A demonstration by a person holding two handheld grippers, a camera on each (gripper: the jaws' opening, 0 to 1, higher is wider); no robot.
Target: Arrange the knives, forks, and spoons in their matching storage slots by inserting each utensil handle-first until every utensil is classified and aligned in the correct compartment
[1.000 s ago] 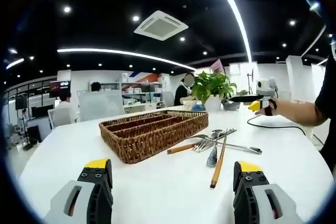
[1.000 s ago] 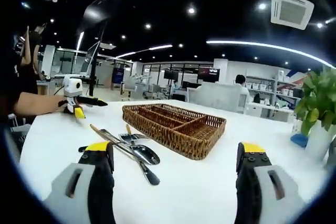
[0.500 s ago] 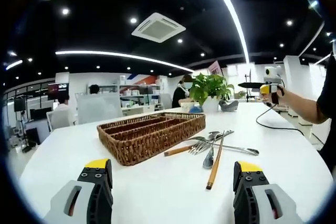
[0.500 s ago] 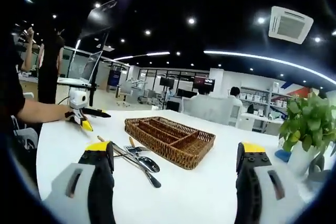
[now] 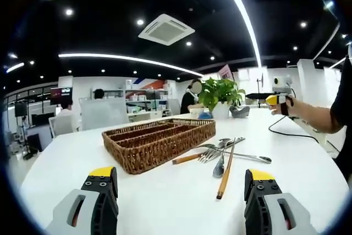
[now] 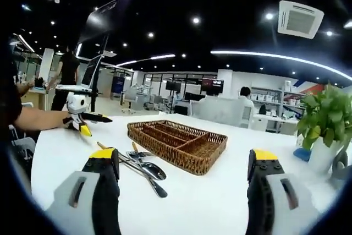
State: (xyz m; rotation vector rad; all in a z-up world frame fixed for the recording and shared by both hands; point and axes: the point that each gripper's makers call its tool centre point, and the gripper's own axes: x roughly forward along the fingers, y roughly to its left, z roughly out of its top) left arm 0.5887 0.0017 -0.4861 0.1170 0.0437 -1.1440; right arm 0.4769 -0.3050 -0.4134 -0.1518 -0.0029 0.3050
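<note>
A brown wicker cutlery tray [image 5: 148,155] with long compartments lies on the white table [image 5: 60,163], left of centre. Just right of it is a loose pile of utensils [image 5: 223,155]: forks, a spoon and wooden-handled pieces, one long handle [image 5: 225,174] pointing toward me. My left gripper [image 5: 180,193] is open, low over the table, short of the pile. In the right gripper view the tray [image 6: 187,160] lies ahead and the utensils [image 6: 144,168] to its left. My right gripper [image 6: 181,188] is open with nothing between its fingers.
A potted green plant [image 5: 220,94] stands behind the tray, also at the right edge as the plant [image 6: 324,127]. The person's arm holds the right gripper [image 5: 278,96] up at the far right; the left gripper [image 6: 80,116] shows at the left. Desks and seated people fill the background.
Both views have shifted slightly with the hands. In the left gripper view the right gripper rose and then dipped a little. Tray and utensils have not moved; both grippers stay open.
</note>
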